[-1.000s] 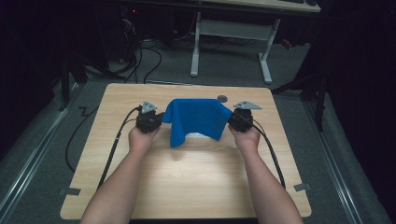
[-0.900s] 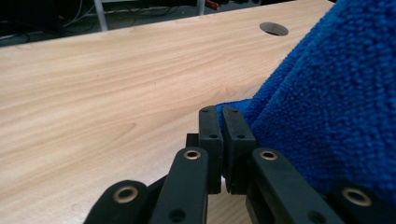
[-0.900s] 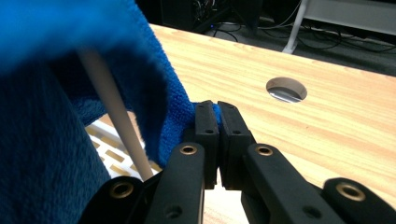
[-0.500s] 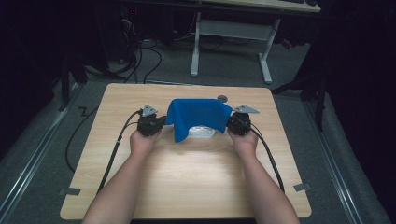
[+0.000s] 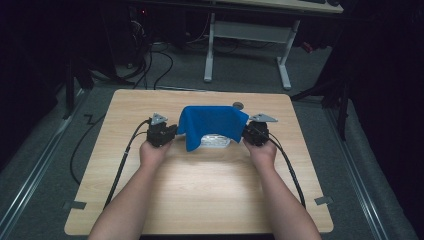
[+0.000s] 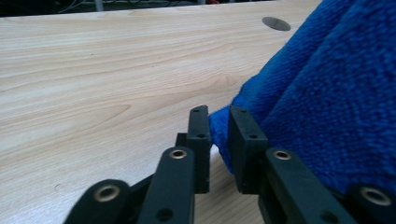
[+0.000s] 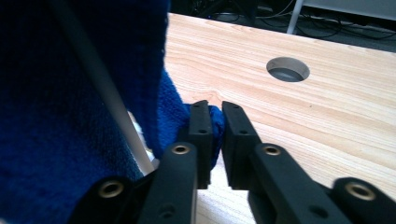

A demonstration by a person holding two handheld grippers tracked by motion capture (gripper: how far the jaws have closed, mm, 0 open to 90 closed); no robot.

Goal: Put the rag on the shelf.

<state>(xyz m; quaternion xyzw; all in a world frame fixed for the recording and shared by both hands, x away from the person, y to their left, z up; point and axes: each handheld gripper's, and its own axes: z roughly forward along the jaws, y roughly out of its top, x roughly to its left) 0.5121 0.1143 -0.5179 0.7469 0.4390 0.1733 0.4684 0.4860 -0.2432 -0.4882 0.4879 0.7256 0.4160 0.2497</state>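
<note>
— What sort of place is this?
— A lab or test room, by the look of it. The light wood desk (image 5: 200, 195) stands alone on grey carpet (image 5: 45, 165), with a round cable hole (image 5: 238, 105) near its far edge.
— And behind the desk?
— Black cables (image 5: 160, 60) tangle on the floor, beside the white legs of another desk (image 5: 210, 50). Beyond the desk all is dark.

Dim room. Light wood surface (image 5: 200, 200) with round cable hole (image 5: 238, 105), on grey carpeted floor (image 5: 45, 165). Beyond, white-legged desk (image 5: 285, 65), tangled black cables (image 5: 150, 60).
</note>
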